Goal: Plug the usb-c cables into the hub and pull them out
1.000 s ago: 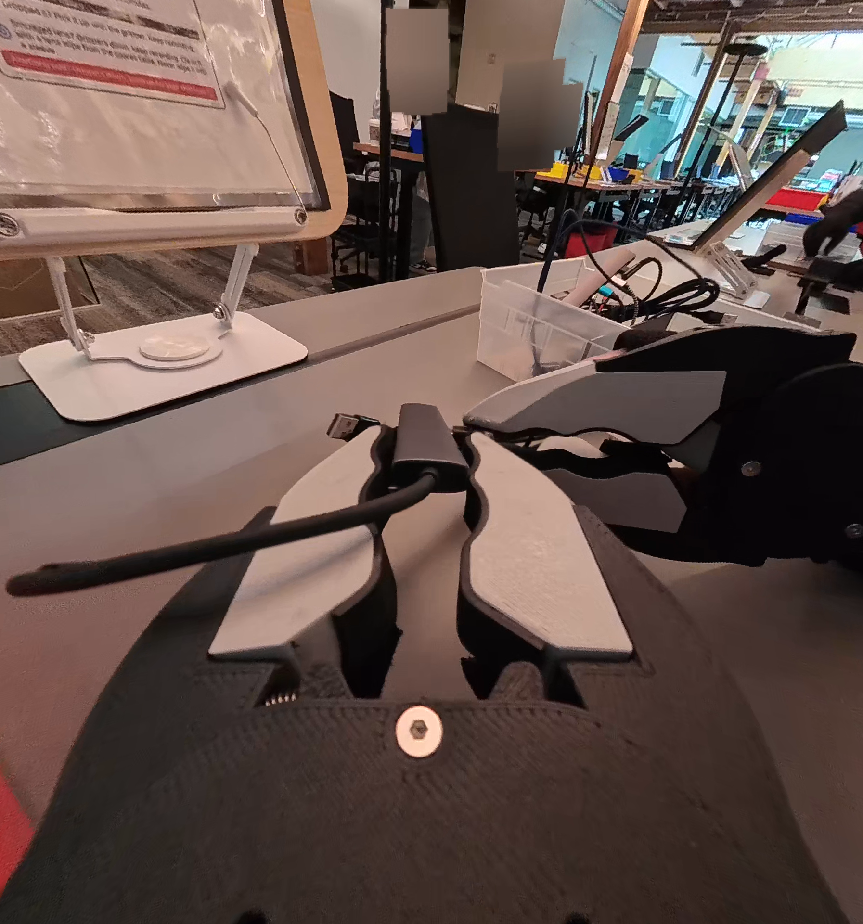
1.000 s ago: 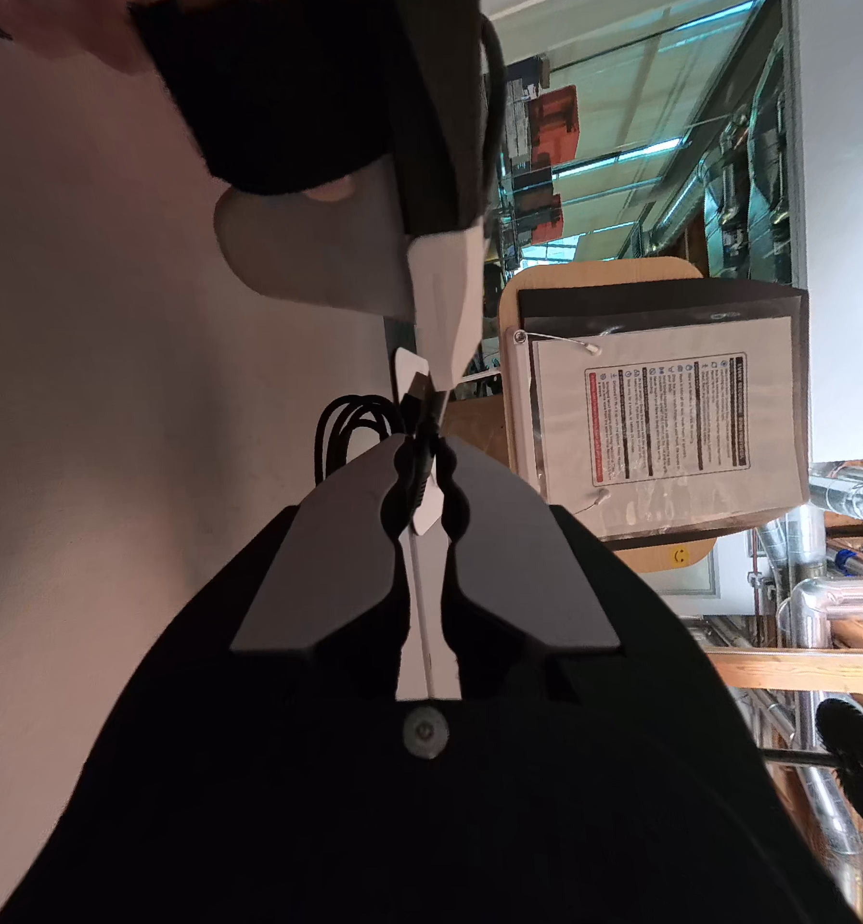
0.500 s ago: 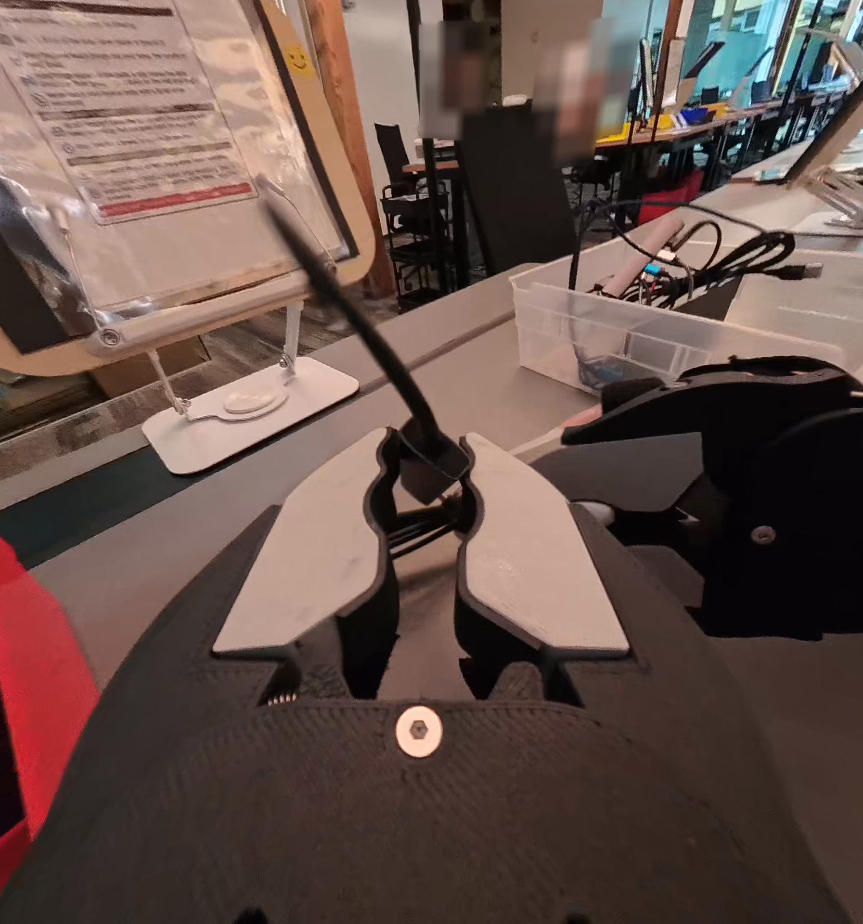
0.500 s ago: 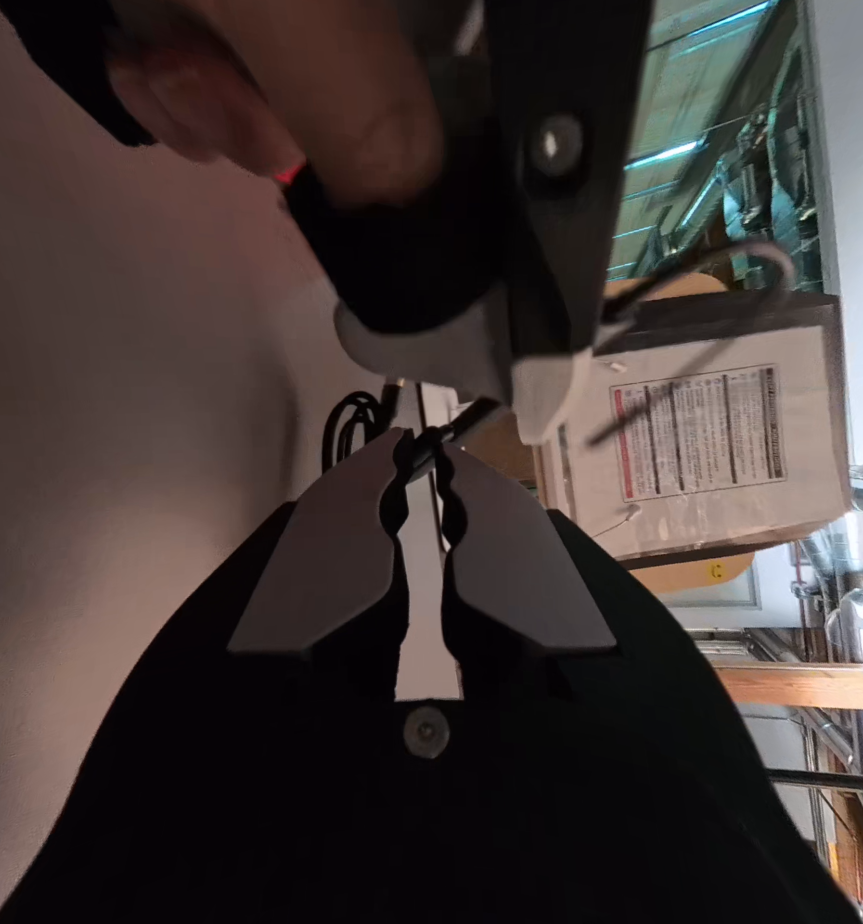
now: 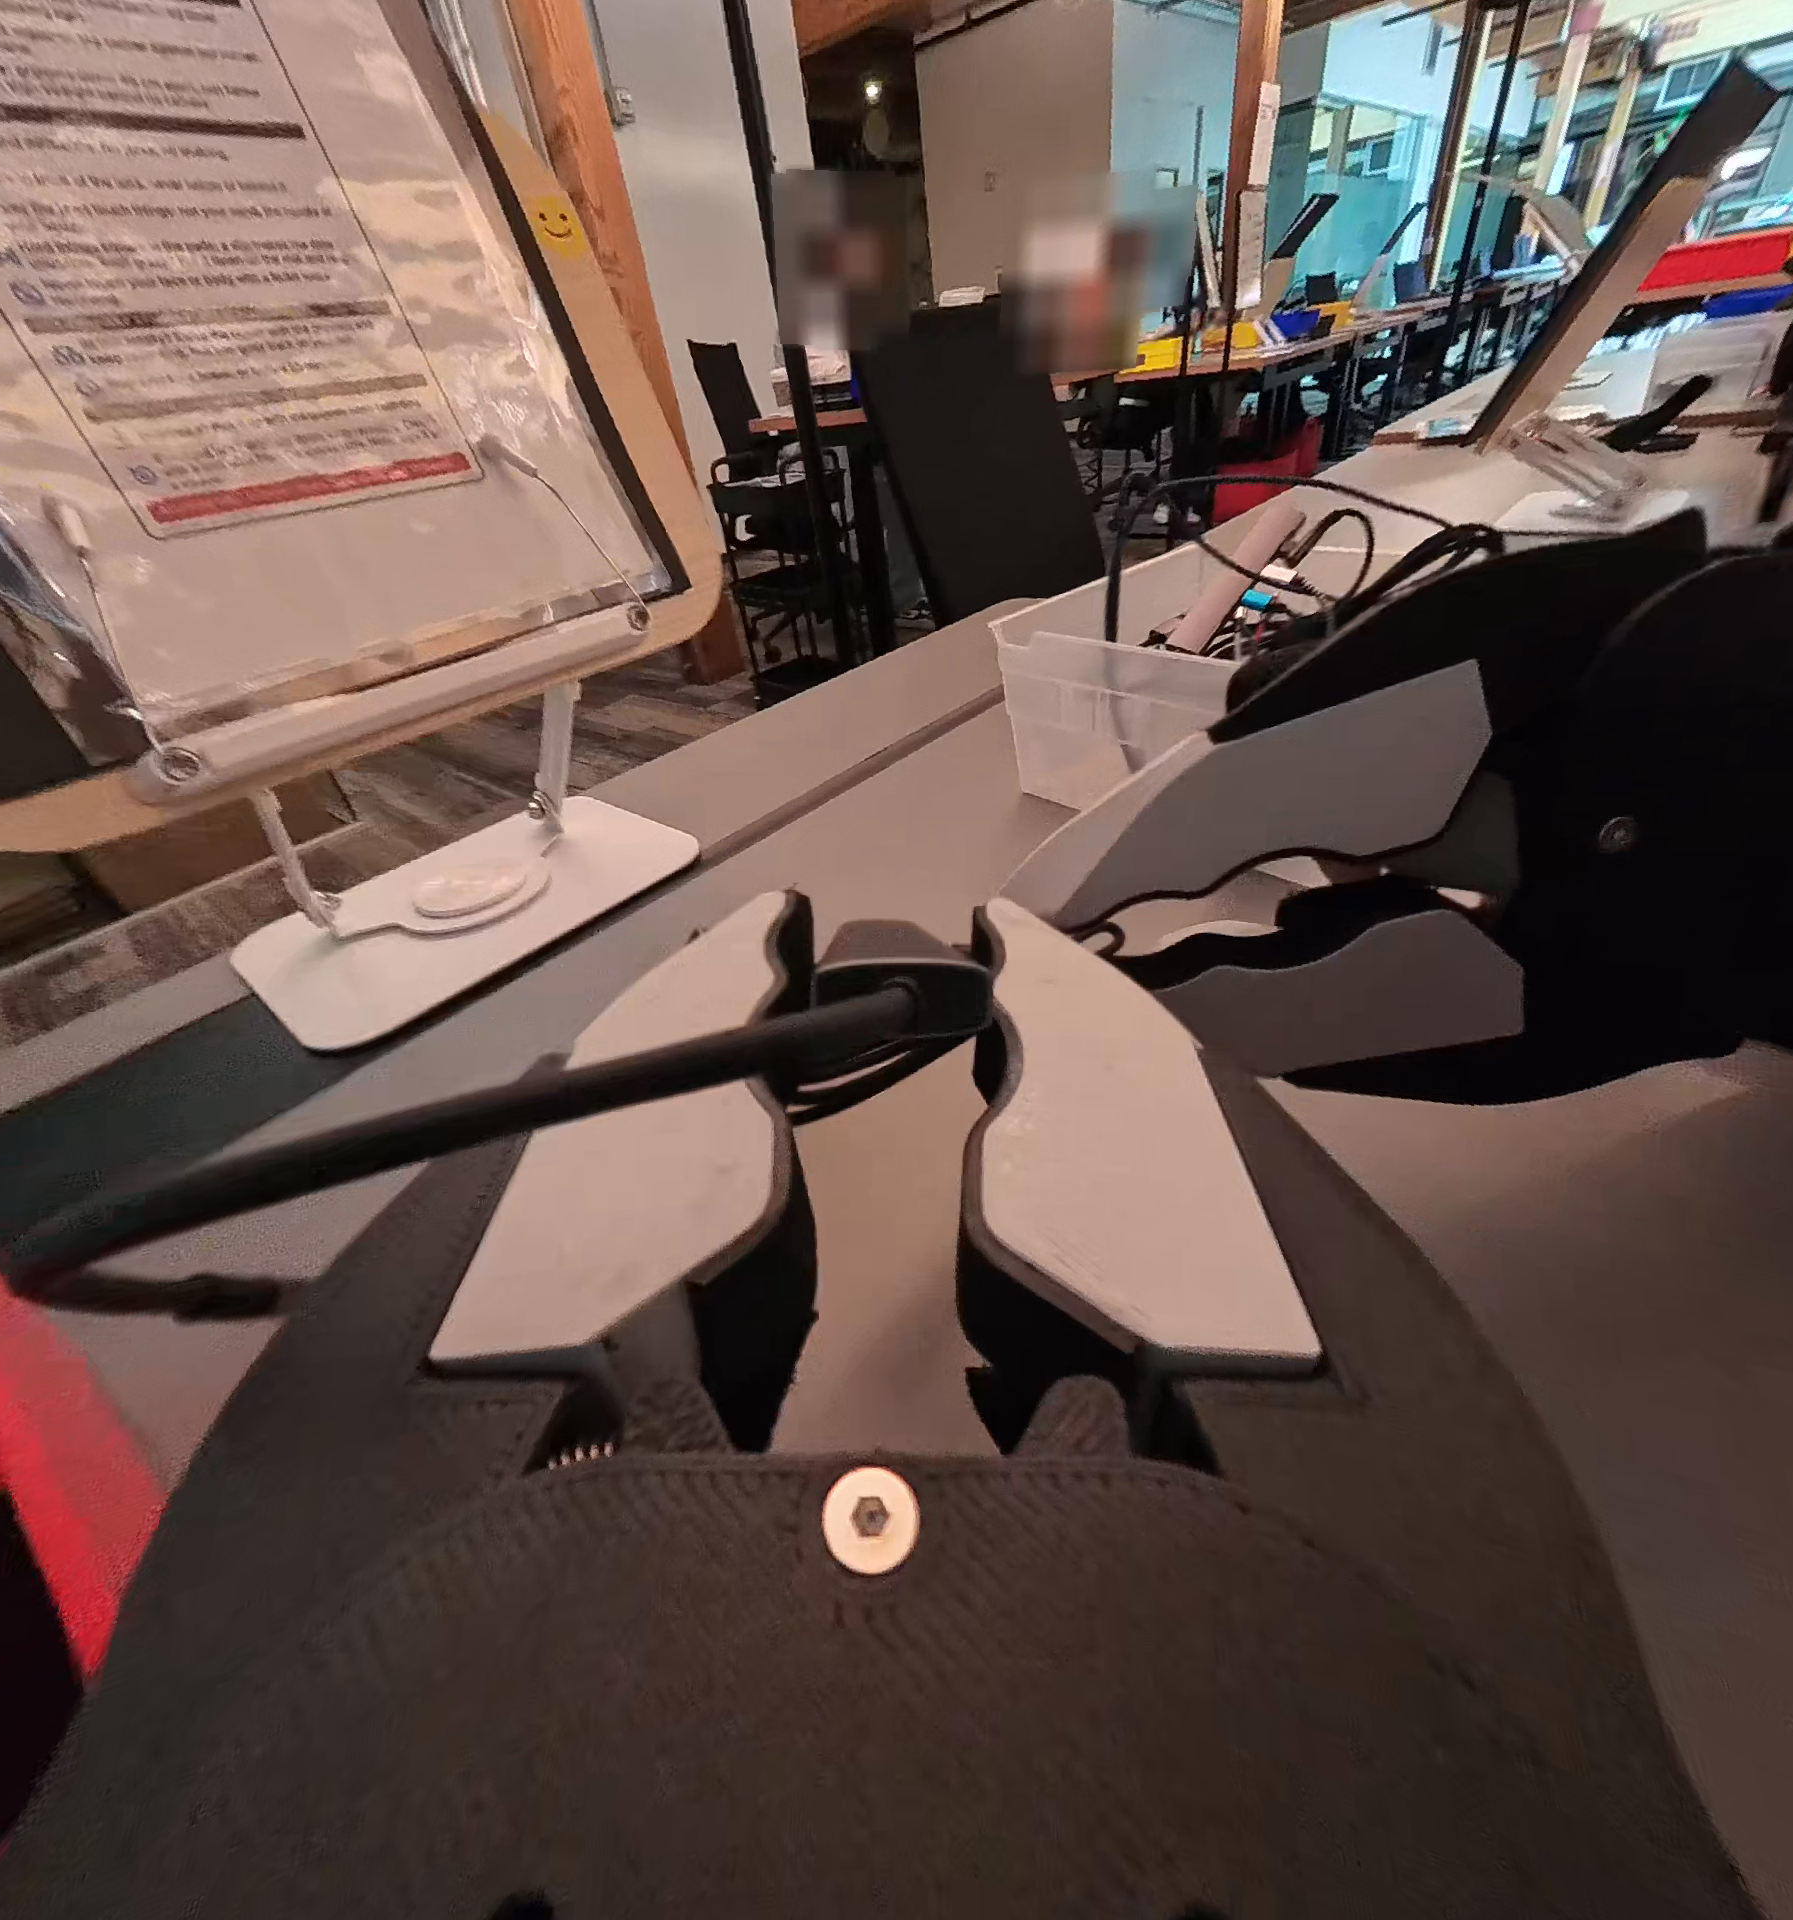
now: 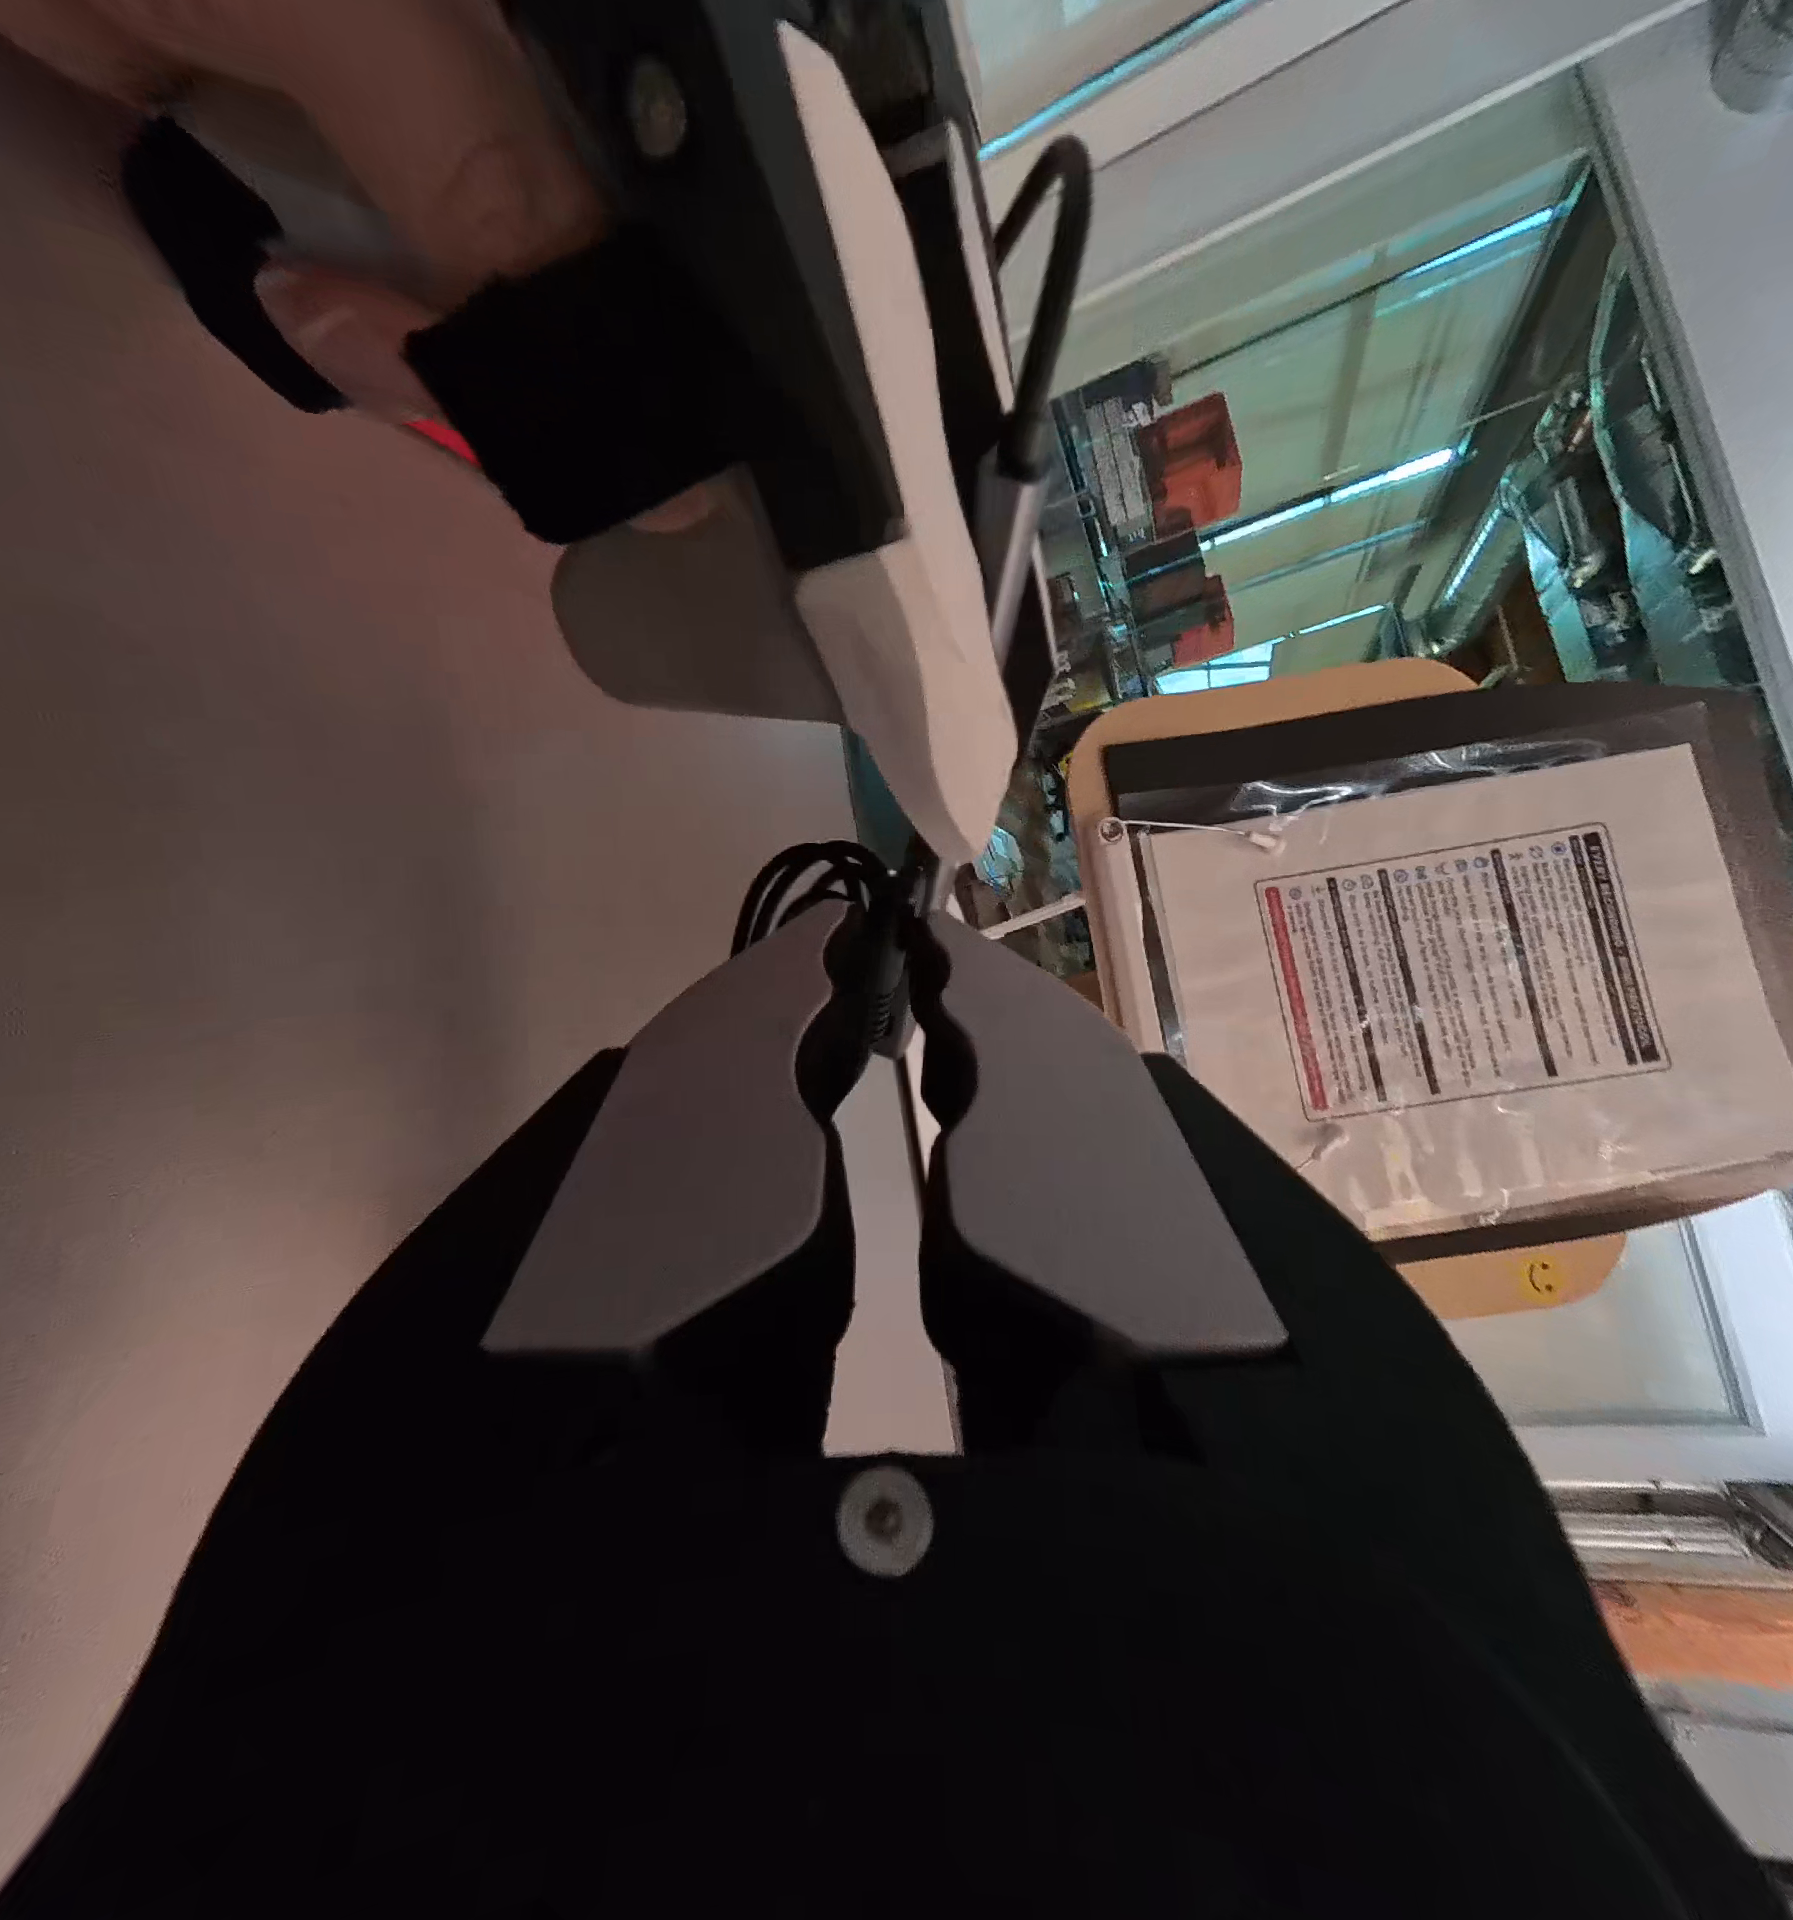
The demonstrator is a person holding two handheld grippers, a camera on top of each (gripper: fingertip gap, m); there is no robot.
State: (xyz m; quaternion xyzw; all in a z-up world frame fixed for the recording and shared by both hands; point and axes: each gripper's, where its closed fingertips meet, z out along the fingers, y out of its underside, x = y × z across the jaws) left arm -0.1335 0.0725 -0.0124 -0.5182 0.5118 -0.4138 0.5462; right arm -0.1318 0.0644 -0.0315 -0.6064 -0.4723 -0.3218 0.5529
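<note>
An open workshop with long benches and glass partitions stretches behind a plain grey tabletop, where a laminated notice sheet on a white metal stand and a clear plastic bin of tangled cables sit.

My left tongs are closed around the small dark grey slab-shaped hub, held just above the tabletop, its stiff black lead trailing off to the left. My right tongs pinch the ribbed black plug of a usb-c cable, its slack looped in a bundle behind; in the left view they reach in from the right, close beside the hub.

I judge the hub light and rigid, best gripped across its flat sides as now. The plug is small and likely to twist in the grip, so I would hold it on the ribbed collar, never the limp cord.

I cannot make out the hub's ports, nor whether the plug's tip is seated, touching or just short: my own tongs cover that junction in both views.
</note>
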